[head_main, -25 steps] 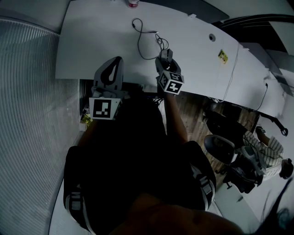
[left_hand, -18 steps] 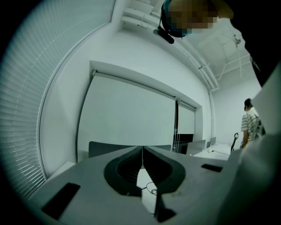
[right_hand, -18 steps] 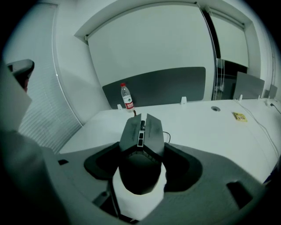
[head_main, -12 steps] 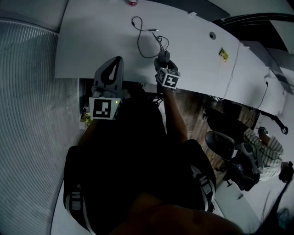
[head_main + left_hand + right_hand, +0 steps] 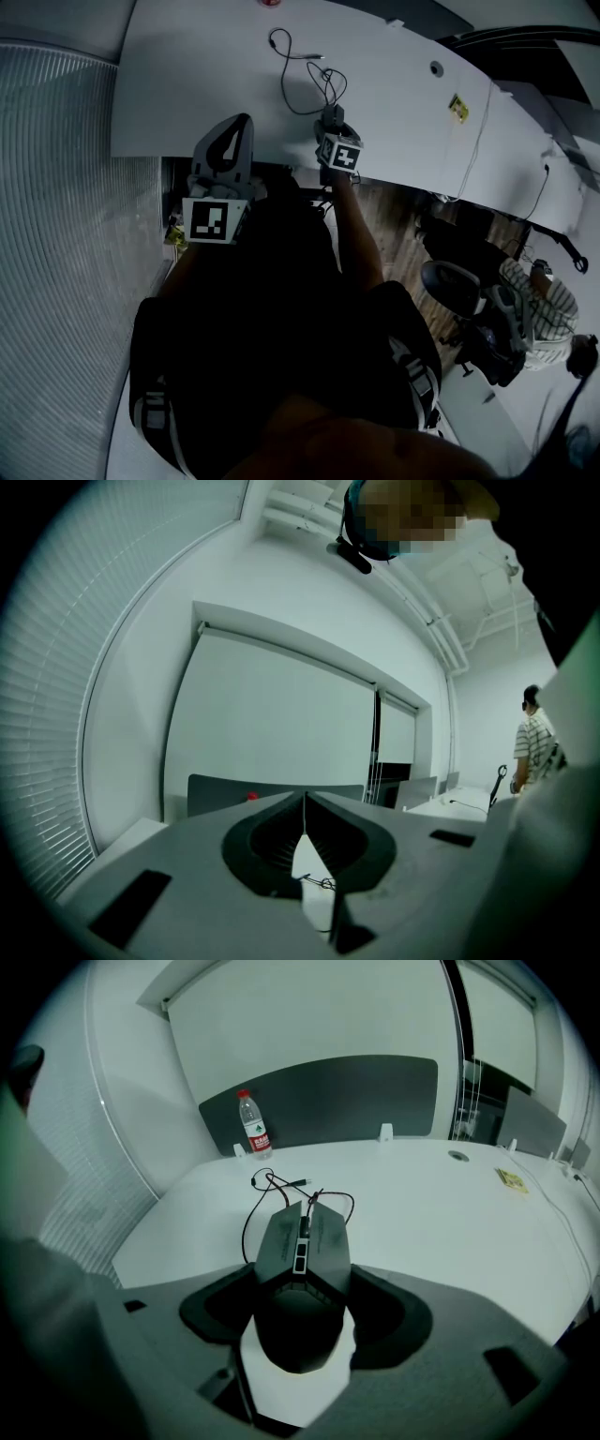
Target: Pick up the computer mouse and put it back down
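Observation:
A dark grey wired computer mouse [image 5: 302,1260] sits between the jaws of my right gripper [image 5: 302,1277], which is shut on its sides. Its black cable [image 5: 281,1190] trails in loops across the white desk [image 5: 431,1213]. In the head view the right gripper [image 5: 336,141] is over the desk's near edge, with the mouse [image 5: 334,116] poking out ahead of it. My left gripper [image 5: 225,150] hovers at the desk's front edge further left. It is shut, its tips [image 5: 304,803] meeting with nothing between them.
A water bottle [image 5: 253,1124] with a red label stands at the desk's far side, before a grey divider panel [image 5: 328,1091]. A yellow tag [image 5: 509,1178] lies to the right. Office chairs [image 5: 450,281] and a person in a striped shirt [image 5: 539,300] are on the floor at the right.
My right gripper has moved forward over the desk, away from the person, carrying the mouse with it. The left gripper has stayed where it was.

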Demonstrator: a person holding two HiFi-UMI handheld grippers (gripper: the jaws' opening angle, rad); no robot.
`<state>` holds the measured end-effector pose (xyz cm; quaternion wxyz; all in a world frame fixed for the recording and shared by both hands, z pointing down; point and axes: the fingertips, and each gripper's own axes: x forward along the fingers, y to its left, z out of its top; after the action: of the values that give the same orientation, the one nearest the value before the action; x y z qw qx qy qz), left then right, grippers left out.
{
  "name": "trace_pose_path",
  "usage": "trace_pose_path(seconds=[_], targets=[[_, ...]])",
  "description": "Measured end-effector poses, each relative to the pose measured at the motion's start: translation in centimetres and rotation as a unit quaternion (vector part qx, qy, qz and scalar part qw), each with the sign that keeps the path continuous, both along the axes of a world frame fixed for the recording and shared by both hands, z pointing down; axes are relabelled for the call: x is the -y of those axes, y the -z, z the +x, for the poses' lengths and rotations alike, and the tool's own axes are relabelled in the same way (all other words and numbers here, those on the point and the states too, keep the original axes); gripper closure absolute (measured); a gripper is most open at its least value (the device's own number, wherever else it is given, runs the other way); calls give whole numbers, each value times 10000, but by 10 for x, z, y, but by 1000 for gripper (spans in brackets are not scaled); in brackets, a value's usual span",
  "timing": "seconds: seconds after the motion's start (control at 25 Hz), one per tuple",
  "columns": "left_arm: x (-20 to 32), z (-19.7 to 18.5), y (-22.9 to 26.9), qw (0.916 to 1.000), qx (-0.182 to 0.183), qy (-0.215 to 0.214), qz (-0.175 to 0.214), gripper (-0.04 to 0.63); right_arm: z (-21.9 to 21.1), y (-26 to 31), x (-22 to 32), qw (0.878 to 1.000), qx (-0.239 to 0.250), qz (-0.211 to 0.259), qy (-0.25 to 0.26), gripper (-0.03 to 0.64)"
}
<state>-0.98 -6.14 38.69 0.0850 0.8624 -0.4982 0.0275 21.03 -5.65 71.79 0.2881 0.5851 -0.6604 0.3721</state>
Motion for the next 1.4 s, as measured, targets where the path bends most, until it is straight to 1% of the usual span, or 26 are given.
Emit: trace_pose_path(seconds=[0.12, 0.32, 0.48, 0.84, 1.0, 1.24, 1.4], targets=[[1, 1, -1, 10000, 19, -10, -27, 589, 0, -12, 0, 10000, 55, -57, 26, 328], [1, 2, -3, 10000, 14, -16, -68, 589, 3, -28, -9, 9991, -129, -399, 73, 328], [0, 1, -3, 10000, 20, -12, -60, 589, 4, -42, -17, 9979, -173, -623, 96, 328], [0, 4, -4, 10000, 3, -27, -78, 589, 6, -58, -24, 9952, -291, -932, 72, 328], [0, 3, -5, 10000, 4, -25, -84, 589, 7, -64, -25, 9941, -358, -1011, 134, 328], [0, 2, -4, 10000, 20, -13, -76, 589, 0, -68, -23, 9942, -282, -1015, 209, 328], [-1, 1, -5, 10000, 11, 3, -78, 589, 4, -70, -26, 9925, -452, -1103, 251, 328]])
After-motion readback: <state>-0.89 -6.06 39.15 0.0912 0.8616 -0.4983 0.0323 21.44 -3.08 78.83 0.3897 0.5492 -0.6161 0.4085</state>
